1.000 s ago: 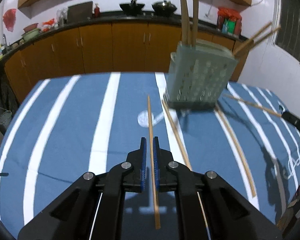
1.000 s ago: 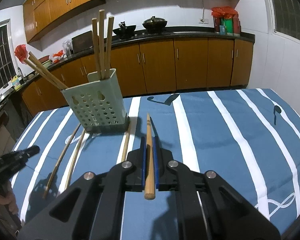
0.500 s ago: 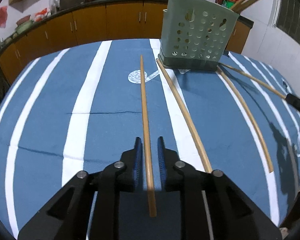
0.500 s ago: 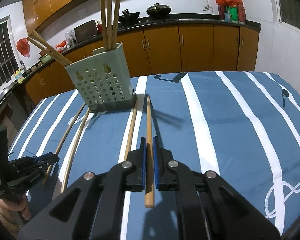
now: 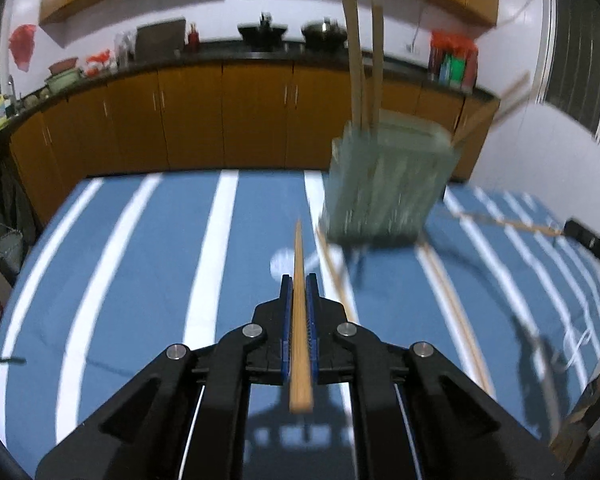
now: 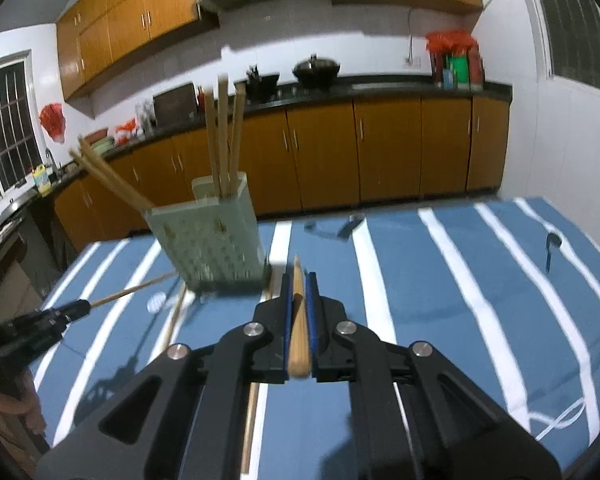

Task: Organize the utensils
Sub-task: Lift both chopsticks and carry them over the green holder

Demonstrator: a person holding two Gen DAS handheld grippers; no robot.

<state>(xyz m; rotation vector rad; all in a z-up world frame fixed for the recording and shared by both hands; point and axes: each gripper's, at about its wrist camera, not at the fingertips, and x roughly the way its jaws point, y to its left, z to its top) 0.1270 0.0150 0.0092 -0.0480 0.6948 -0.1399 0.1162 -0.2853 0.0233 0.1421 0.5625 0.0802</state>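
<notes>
We hold one chopstick in each tool. Our left tool (image 5: 299,280) is clamped on a long chopstick (image 5: 299,312), a slim, straight stick of pale golden-brown wood that runs lengthwise between the blue pads, its narrow tip reaching out ahead of the fingers and its blunt, squared end sticking back toward the camera. Our right tool (image 6: 299,278) is clamped the same way on a second chopstick (image 6: 298,320), of the same light wood, thicker at the near end and tapering to a point just past the fingertips. Both sticks are lifted off the counter (image 5: 140,260), which is covered in a blue cloth with white stripes. Ahead stands the utensil holder (image 6: 212,240), a pale green plastic box pierced with rows of holes, blurred in both views. Three chopsticks (image 6: 222,136) stand close to upright in its rear compartment, and two more (image 6: 108,178) lean out sharply over its side. Other loose chopsticks (image 5: 452,312) lie flat on the cloth near the foot of the holder, one (image 5: 334,268) just beside our left tool's stick. From the right wrist view, our left tool appears at the left edge, its chopstick pointing toward the base of the holder.
</notes>
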